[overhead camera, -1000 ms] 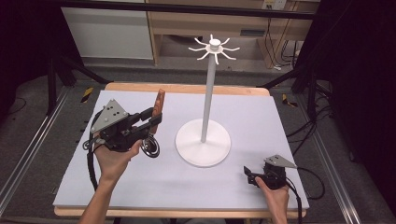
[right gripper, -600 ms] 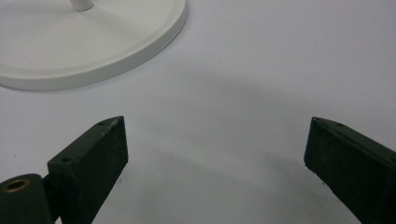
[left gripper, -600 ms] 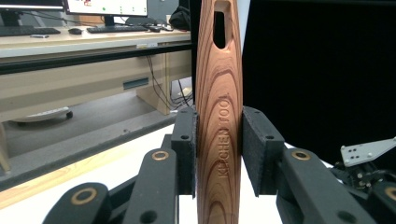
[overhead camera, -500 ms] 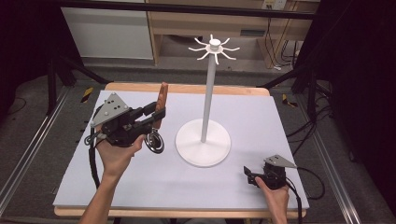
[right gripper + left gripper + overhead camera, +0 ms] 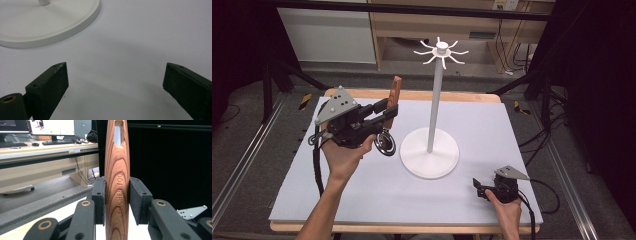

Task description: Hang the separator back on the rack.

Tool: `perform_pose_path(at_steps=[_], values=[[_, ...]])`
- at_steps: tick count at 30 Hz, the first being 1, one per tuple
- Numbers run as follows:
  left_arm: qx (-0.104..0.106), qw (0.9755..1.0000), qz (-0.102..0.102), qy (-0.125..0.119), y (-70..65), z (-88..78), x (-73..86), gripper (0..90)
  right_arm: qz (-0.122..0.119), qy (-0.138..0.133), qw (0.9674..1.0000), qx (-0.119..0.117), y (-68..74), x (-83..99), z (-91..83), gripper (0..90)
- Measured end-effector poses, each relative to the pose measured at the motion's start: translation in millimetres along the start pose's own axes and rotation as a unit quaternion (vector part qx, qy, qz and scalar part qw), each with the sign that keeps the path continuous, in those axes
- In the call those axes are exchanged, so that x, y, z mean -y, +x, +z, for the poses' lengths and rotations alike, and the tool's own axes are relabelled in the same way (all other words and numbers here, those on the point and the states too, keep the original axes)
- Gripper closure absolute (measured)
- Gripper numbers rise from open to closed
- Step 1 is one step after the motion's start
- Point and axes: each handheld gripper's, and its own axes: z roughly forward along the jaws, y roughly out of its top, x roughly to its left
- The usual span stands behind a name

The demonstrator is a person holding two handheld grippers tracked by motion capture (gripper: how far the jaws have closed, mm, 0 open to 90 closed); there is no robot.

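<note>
Your left gripper (image 5: pixel 388 111) clamps wooden-handled tool (image 5: pixel 117 182), lifted since a second ago | right gripper (image 5: pixel 479 189) wide, idle | next: hook stand (image 5: pixel 435 95).

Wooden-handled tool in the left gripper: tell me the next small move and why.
Probably lift it higher and toward the rack top. The left gripper is shut on the tool's handle, whose hanging slot points up, and the hooks sit well above it. The right gripper rests open on the mat.
</note>
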Motion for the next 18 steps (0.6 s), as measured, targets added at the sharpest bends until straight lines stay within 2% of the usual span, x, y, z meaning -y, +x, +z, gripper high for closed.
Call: perform_pose_path(at_steps=[3,18], values=[[0.005,1.0,-0.003,-0.006,-2.1,3.4,-4.7,67.7,-0.001,-0.001,1.0,0.002,0.1,0.2,0.2,6.7],[0.006,0.9999,0.006,-0.008,-8.2,15.7,-23.1,67.6,0.001,0.0,1.0,-0.001,-0.1,0.0,-0.1,6.7]])
